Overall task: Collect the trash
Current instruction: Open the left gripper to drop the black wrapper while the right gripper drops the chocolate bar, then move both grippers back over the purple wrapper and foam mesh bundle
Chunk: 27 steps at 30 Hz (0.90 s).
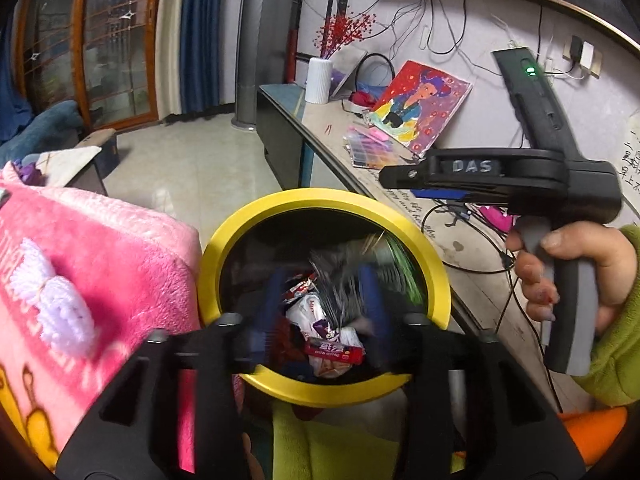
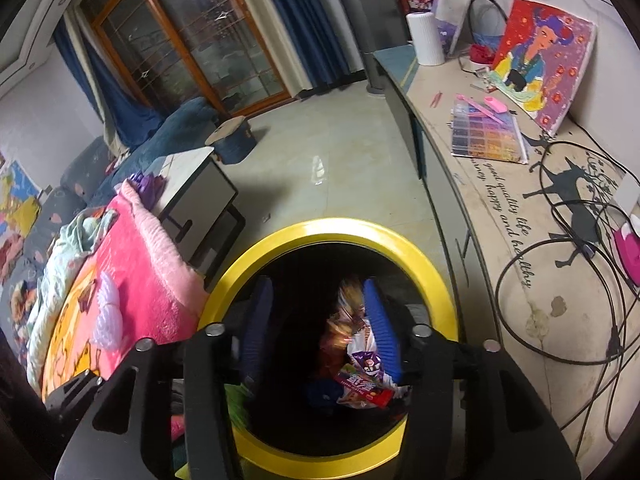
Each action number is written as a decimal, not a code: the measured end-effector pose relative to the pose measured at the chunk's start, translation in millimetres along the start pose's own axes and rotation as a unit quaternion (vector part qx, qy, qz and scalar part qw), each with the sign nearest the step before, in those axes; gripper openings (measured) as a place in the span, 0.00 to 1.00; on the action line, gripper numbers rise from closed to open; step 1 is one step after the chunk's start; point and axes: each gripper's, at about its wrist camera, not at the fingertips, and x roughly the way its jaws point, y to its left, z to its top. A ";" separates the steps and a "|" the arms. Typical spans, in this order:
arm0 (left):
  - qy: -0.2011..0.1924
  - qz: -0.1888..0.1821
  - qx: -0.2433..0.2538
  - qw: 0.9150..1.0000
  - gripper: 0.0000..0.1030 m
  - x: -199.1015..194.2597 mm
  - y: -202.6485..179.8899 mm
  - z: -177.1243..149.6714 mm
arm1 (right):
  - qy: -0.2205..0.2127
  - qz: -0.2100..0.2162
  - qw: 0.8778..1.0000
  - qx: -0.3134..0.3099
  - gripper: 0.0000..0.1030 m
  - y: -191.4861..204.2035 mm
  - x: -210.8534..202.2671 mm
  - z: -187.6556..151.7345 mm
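A round bin with a yellow rim (image 1: 320, 196) (image 2: 344, 228) sits directly under both grippers. Inside lie a red wrapper (image 1: 335, 350) (image 2: 362, 390), a white wrapper (image 1: 308, 308) and a purple one (image 2: 370, 362). My left gripper (image 1: 324, 296) hangs open over the bin's mouth. A blurred silvery wrapper (image 1: 340, 280) is loose between its blue fingers. My right gripper (image 2: 318, 320) is also open above the bin, with a blurred gold-and-white wrapper (image 2: 348, 308) beside its right finger (image 2: 380, 320). The left wrist view shows a hand (image 1: 576, 264) holding the right gripper's black body (image 1: 540, 176).
A pink fleece blanket (image 1: 80, 280) (image 2: 132, 272) presses against the bin's left side. To the right runs a long cabinet top (image 2: 500, 208) with black cables (image 2: 560, 320), a bead box (image 2: 486, 132), a painting (image 2: 540, 60) and a white vase (image 2: 428, 38). A small side table (image 2: 196, 184) stands behind the blanket.
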 end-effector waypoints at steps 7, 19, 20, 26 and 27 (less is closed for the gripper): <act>-0.006 -0.002 -0.051 0.999 0.89 -9.6 21.7 2.1 | -0.023 -0.007 1.000 0.000 0.56 2.6 -9.2 2.8; -0.043 0.039 -0.113 0.992 0.89 -50.6 60.5 3.0 | -0.095 -0.003 0.994 -0.061 0.71 46.2 -41.7 2.9; -0.048 0.045 -0.114 0.991 0.89 -54.3 63.2 3.2 | -0.097 0.002 0.993 -0.072 0.72 53.2 -43.5 1.6; -0.070 0.077 -0.121 0.987 0.89 -71.9 78.9 2.6 | -0.100 0.022 0.988 -0.119 0.76 86.1 -45.9 -5.2; -0.074 0.083 -0.121 0.986 0.89 -75.3 81.6 2.1 | -0.098 0.025 0.987 -0.126 0.76 91.3 -45.3 -6.6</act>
